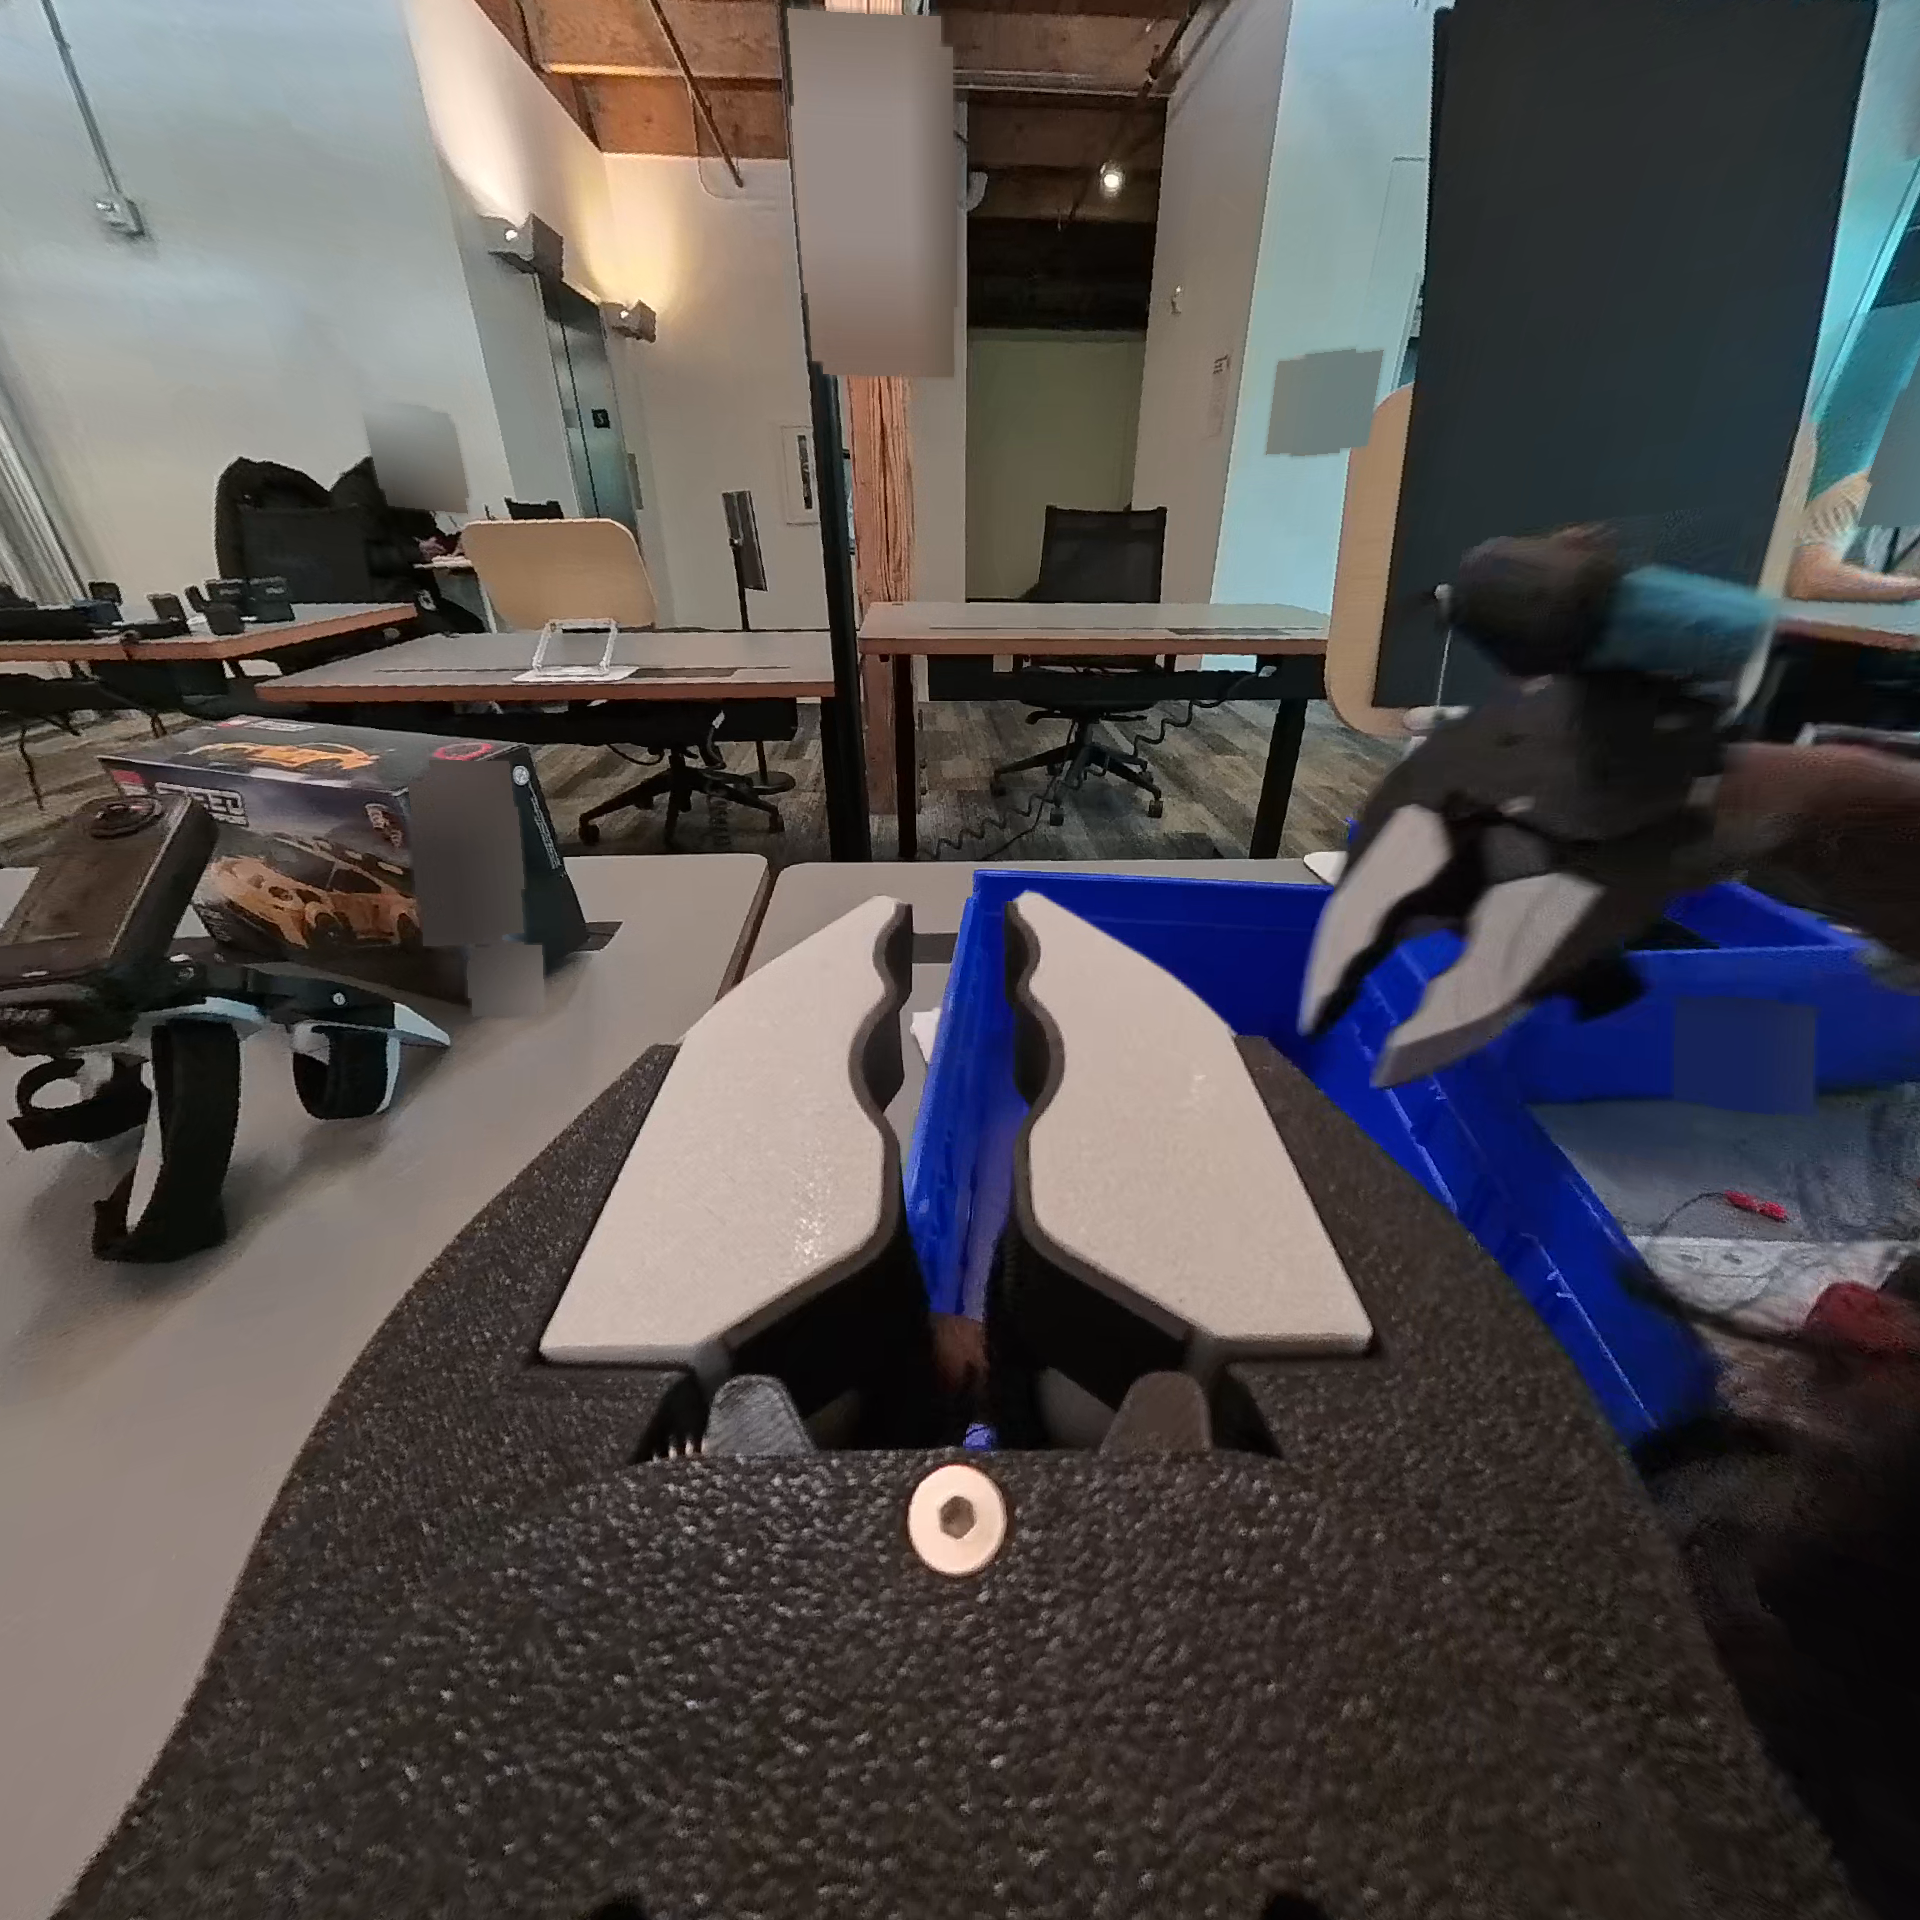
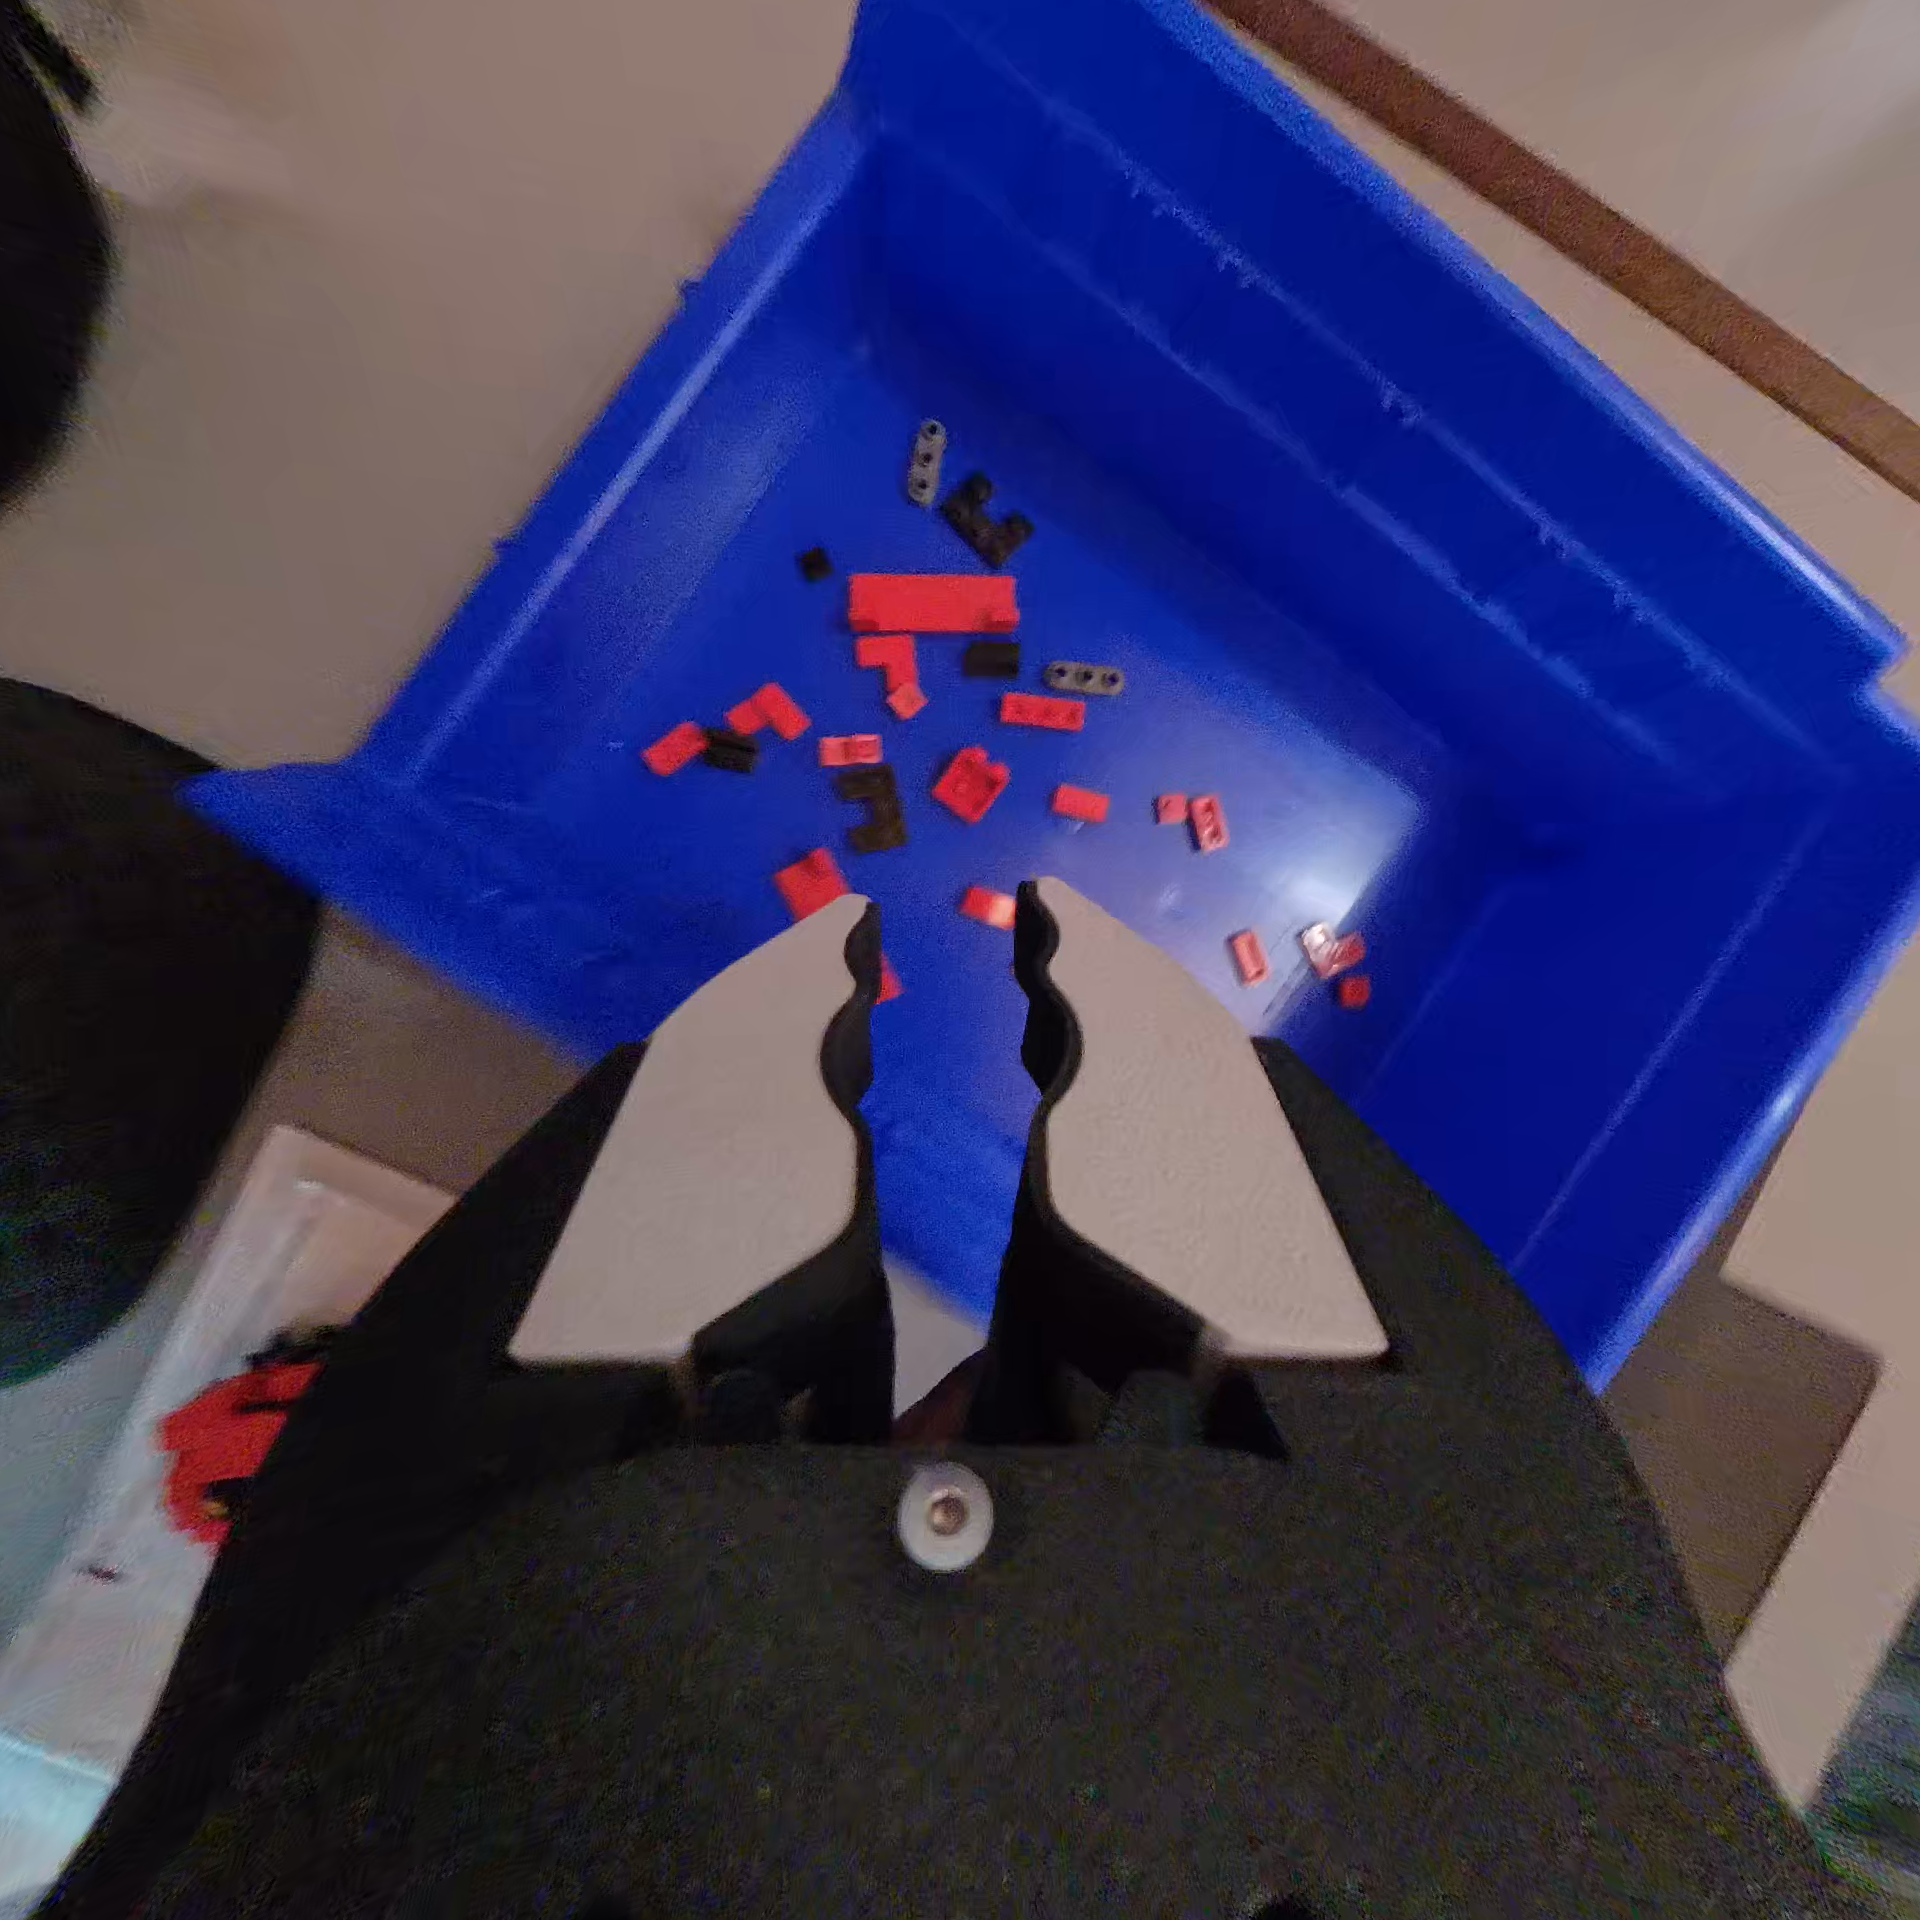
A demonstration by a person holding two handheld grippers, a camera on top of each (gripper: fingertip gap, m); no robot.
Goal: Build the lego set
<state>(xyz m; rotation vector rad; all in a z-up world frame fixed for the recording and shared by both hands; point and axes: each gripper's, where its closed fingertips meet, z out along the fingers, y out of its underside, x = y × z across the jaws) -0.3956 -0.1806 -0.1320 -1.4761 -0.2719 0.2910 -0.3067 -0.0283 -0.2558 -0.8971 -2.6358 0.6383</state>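
A blue bin [image 2: 1195,312] holds several loose red, black and grey lego pieces, among them a long red plate [image 2: 930,603]. My right gripper [image 2: 945,904] hangs above the bin's near side, pointing down into it, open and empty. In the left wrist view the same right gripper [image 1: 1361,1049] shows blurred over the blue bin [image 1: 1195,935], jaws apart. My left gripper [image 1: 956,914] is level above the table beside the bin's left wall, open with a narrow gap and empty.
A lego set box [image 1: 312,831] stands at the back left of the table [image 1: 260,1299]. A black device with straps [image 1: 125,987] lies beside it. Red pieces [image 2: 223,1444] lie on a white sheet at the lower left of the right wrist view. Tip to tip, the grippers are about 20 cm apart.
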